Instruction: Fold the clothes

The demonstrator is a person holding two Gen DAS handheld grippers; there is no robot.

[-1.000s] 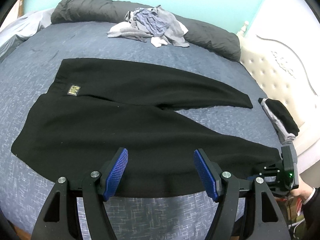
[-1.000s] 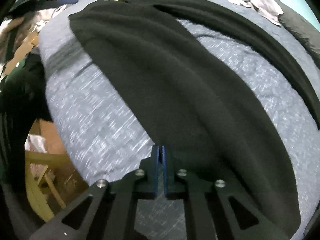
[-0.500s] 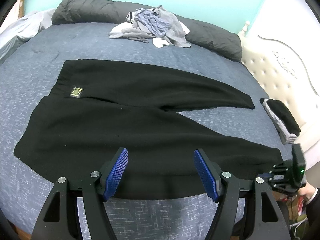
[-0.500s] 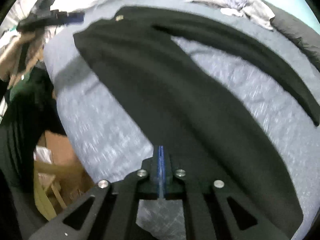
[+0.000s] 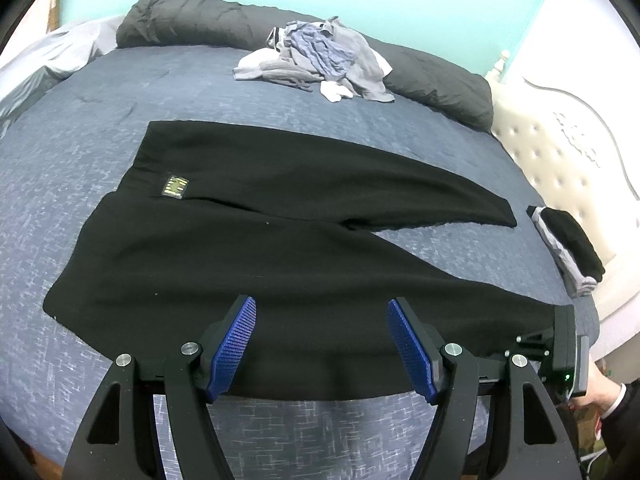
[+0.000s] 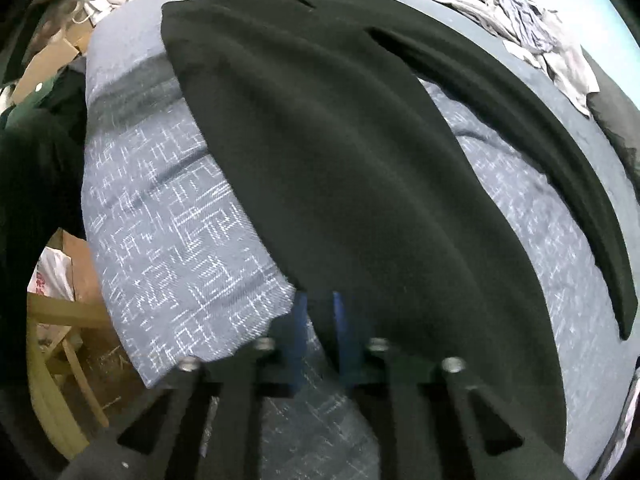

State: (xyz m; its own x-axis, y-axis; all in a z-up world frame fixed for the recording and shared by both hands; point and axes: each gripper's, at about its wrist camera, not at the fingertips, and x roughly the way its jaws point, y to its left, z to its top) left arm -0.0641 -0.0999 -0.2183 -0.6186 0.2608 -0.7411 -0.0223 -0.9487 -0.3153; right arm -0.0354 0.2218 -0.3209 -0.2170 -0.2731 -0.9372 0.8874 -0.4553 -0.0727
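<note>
Black trousers (image 5: 256, 240) lie spread flat on the blue bedspread (image 5: 80, 152), waist with a yellow label (image 5: 173, 187) at the left, legs running right. My left gripper (image 5: 320, 340) is open and empty, held above the near edge of the near leg. My right gripper (image 6: 319, 316) is at the cuff end of the near leg (image 6: 360, 200); its blue fingers (image 6: 300, 316) stand a little apart with the black cuff between them. It also shows at the right edge of the left wrist view (image 5: 560, 344).
A pile of unfolded grey and blue clothes (image 5: 320, 60) lies at the far side by a dark duvet (image 5: 432, 80). A folded black and grey stack (image 5: 568, 248) sits by the white headboard (image 5: 560, 152). Cardboard and a wooden frame (image 6: 60, 320) are beside the bed.
My right gripper's fingers, pressed together before, now stand slightly apart at the cuff, and it sits lower and closer to the cloth. My left gripper has barely moved.
</note>
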